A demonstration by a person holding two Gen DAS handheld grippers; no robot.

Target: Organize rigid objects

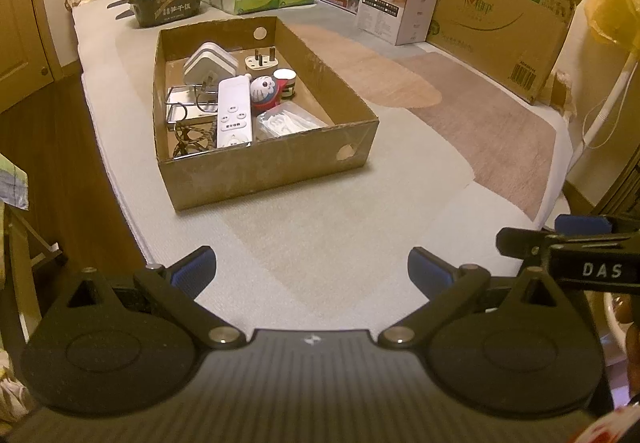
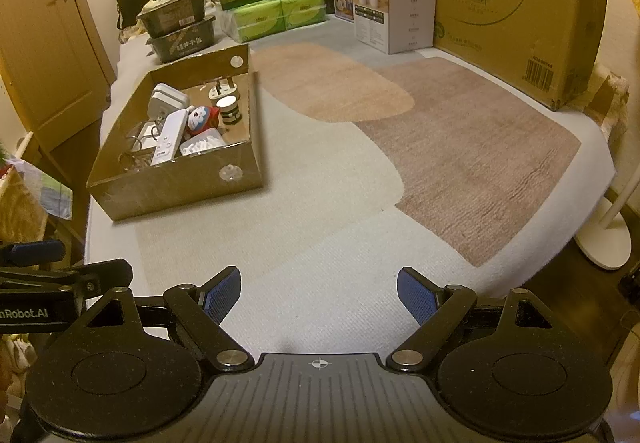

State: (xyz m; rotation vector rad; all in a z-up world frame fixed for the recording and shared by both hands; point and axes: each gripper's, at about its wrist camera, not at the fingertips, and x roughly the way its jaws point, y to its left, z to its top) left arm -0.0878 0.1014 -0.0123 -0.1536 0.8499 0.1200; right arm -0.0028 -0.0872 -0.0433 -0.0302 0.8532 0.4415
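Both the left gripper (image 1: 312,271) and the right gripper (image 2: 319,293) hover released and empty over the bed (image 2: 320,243), while the cardboard box (image 1: 264,167) holding the white remote (image 1: 235,111), lengthwise toward the fingers, lies ahead, nearer the left.

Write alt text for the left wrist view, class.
An open cardboard box on a pale mat holds a white remote, plug adapters and a small toy. The left gripper hangs open and empty in front.
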